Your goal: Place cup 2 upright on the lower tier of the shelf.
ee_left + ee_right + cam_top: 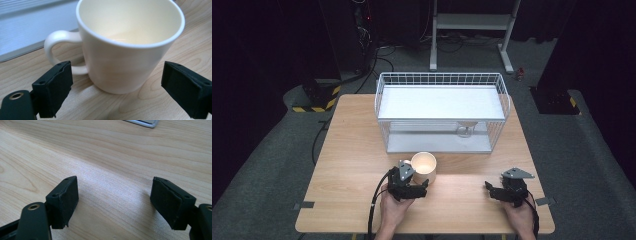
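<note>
High view: a person seated at a wooden worktop (357, 150) holds a claw in each hand, with a cream mug (424, 167) standing upright just beyond the left claw (414, 175) and in front of a white wire basket (439, 112). Left gripper view puts the mug (127, 50) dead ahead between the two black jaws, which stand wide apart with clear wood showing on either side of the mug's wall; nothing is gripped. The handle (56, 51) points off to the left of that view, beside the left jaw, so a straight push forward would likely bring the jaws around the body of the mug rather than the handle. The right claw (499, 192) rests well apart from the mug, off to the person's right, its jaws likewise spread and empty over bare worktop (105, 157). By position, the left hand (394, 207) is clearly the nearer and better lined up for a pickup.
</note>
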Available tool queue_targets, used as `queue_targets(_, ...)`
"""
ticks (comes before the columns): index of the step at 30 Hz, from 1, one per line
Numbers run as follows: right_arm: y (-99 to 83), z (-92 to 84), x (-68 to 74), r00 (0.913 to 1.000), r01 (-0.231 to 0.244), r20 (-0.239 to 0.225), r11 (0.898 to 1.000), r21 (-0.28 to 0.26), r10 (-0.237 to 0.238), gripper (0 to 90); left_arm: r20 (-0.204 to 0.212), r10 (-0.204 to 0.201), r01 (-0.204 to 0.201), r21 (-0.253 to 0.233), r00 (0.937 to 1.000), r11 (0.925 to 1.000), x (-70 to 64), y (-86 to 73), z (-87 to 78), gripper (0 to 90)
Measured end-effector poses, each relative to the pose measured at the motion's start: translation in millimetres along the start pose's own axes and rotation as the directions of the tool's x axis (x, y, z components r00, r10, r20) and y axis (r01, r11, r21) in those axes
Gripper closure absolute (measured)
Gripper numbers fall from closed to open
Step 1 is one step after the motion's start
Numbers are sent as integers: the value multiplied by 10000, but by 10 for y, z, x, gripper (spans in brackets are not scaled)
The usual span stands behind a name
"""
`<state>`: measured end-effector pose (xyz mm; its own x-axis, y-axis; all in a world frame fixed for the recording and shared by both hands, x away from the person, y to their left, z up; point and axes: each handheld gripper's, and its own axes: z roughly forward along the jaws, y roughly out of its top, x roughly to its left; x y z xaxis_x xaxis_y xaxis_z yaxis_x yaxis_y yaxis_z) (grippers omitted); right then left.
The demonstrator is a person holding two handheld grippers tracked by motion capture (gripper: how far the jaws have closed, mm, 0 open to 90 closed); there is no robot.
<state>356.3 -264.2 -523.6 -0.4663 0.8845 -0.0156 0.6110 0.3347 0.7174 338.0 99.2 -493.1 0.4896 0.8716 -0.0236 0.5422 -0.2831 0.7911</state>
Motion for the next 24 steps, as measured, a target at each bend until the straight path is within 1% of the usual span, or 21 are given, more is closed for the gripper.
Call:
queue_targets(4, 0, 0, 0, 10000, -5, -5, 10000, 1, 5, 227, -21, 101, -101, 5, 9999, 9999, -28, 52, 45, 100)
queue_targets(8, 0, 0, 0, 10000, -2, -1, 10000, 0, 2, 227, -125, 73, -73, 3, 9999, 10000, -50, 95, 96, 97)
queue_targets(15, 0, 0, 0, 10000, -4, -1, 10000, 2, 4, 227, -179, -164, 162, -119, 9997, 9998, -57, 116, 169, 64)
queue_targets(16, 0, 0, 0, 10000, -2, -1, 10000, 1, 2, 227, -233, -270, 263, -267, 9994, 9993, -66, 121, 181, 55)
queue_targets(18, 0, 0, 0, 10000, -6, -1, 10000, 1, 6, 227, -233, -274, 267, -293, 9994, 9992, -60, 125, 187, 50)
queue_targets(21, 0, 0, 0, 10000, -2, 0, 10000, 2, 2, 227, -251, -462, 450, -472, 9986, 9979, -66, 126, 218, 33)
queue_targets(22, 0, 0, 0, 10000, -1, 0, 10000, 1, 1, 227, -273, -444, 430, -521, 9986, 9977, -64, 127, 228, 26)
queue_targets(24, 0, 0, 0, 10000, 0, 0, 10000, 0, 0, 227, -333, -548, 527, -628, 9979, 9966, -71, 125, 244, 16)
